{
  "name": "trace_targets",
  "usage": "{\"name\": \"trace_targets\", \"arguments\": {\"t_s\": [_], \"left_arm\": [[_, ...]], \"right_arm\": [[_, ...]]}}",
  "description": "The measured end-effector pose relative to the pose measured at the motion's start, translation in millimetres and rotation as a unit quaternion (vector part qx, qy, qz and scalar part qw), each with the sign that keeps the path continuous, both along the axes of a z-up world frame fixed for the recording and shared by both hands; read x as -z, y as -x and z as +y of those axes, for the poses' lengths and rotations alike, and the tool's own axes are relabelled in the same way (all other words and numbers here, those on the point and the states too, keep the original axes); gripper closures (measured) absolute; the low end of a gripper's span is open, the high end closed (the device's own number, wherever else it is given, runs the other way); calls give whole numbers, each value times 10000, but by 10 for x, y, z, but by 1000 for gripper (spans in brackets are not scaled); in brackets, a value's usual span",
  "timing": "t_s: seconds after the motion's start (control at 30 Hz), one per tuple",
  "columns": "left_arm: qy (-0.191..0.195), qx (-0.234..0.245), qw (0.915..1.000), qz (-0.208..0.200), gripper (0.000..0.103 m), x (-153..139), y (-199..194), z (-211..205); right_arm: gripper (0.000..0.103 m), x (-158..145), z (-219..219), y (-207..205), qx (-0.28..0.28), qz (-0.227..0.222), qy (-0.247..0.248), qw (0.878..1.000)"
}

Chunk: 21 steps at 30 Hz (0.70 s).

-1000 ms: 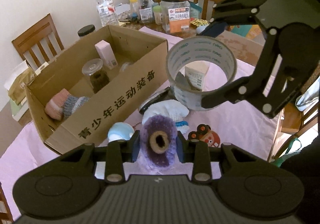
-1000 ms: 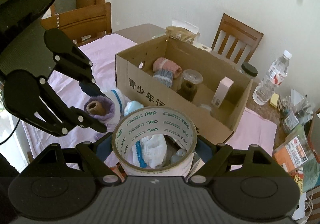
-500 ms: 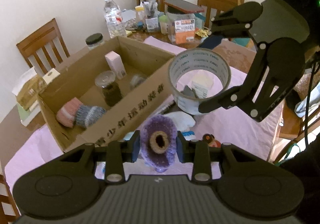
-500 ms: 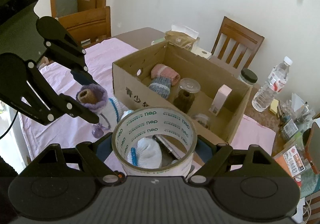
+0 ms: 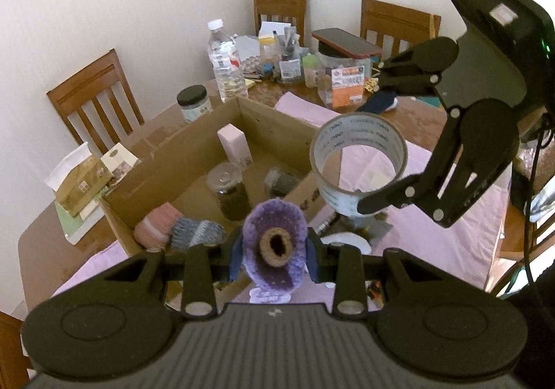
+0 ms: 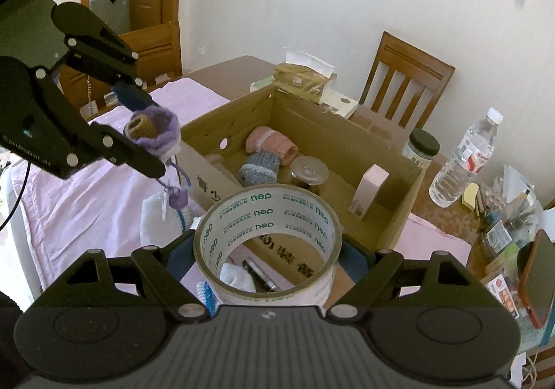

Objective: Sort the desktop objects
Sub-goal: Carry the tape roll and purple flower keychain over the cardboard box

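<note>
My left gripper [image 5: 274, 255] is shut on a purple knitted cup sleeve [image 5: 274, 236] with a brown core, held in the air at the near edge of the open cardboard box [image 5: 194, 132]. It also shows in the right wrist view [image 6: 152, 127], its tassel hanging. My right gripper [image 6: 269, 250] is shut on a roll of clear tape [image 6: 269, 226], held above the box's near wall [image 6: 381, 226]; the roll also shows in the left wrist view [image 5: 357, 160]. The box holds pink and grey knitted sleeves [image 5: 180, 233], a glass jar [image 5: 229, 191] and a pink carton [image 5: 236, 144].
A white sock [image 6: 156, 219] and a dark pen [image 6: 260, 278] lie on the pink cloth [image 6: 86, 194] before the box. Behind the box stand a water bottle [image 5: 225, 66], a black-lidded jar [image 5: 192, 102] and desk clutter [image 5: 312, 62]. Wooden chairs [image 5: 93, 94] ring the table.
Both grippers have risen and moved toward the box with their loads. The purple sleeve and the tape roll now hang at the box's near edge instead of low over the cloth.
</note>
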<state>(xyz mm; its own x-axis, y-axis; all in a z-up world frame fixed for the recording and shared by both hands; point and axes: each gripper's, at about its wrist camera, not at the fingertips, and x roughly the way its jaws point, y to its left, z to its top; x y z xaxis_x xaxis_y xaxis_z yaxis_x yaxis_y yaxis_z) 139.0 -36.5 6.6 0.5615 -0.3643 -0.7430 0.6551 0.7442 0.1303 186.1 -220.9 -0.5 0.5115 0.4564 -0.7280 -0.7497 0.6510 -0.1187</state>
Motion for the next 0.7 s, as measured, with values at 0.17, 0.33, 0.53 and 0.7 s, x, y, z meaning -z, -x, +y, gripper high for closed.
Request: {"name": "trace_targets", "arguments": {"t_s": [0.17,0.33,0.53,0.7], "left_arm": [[177,-163,9997,-23,69,-130,-141,67],[242,-245,9993,-124,69,-292,-311,95],[165,-399,9990,-103,69,-424,-641,93],[157,-704,9966,396,68,-359,-1058,88]], "right_arm": [[14,-51,10,-99,43,-31,-52,10000],[14,-84,37,-212,74,-4,-61,10000],[14,-113,65,-463,250,185,-123,9994],[14,-56,109,-770,585,648,-39,9962]]}}
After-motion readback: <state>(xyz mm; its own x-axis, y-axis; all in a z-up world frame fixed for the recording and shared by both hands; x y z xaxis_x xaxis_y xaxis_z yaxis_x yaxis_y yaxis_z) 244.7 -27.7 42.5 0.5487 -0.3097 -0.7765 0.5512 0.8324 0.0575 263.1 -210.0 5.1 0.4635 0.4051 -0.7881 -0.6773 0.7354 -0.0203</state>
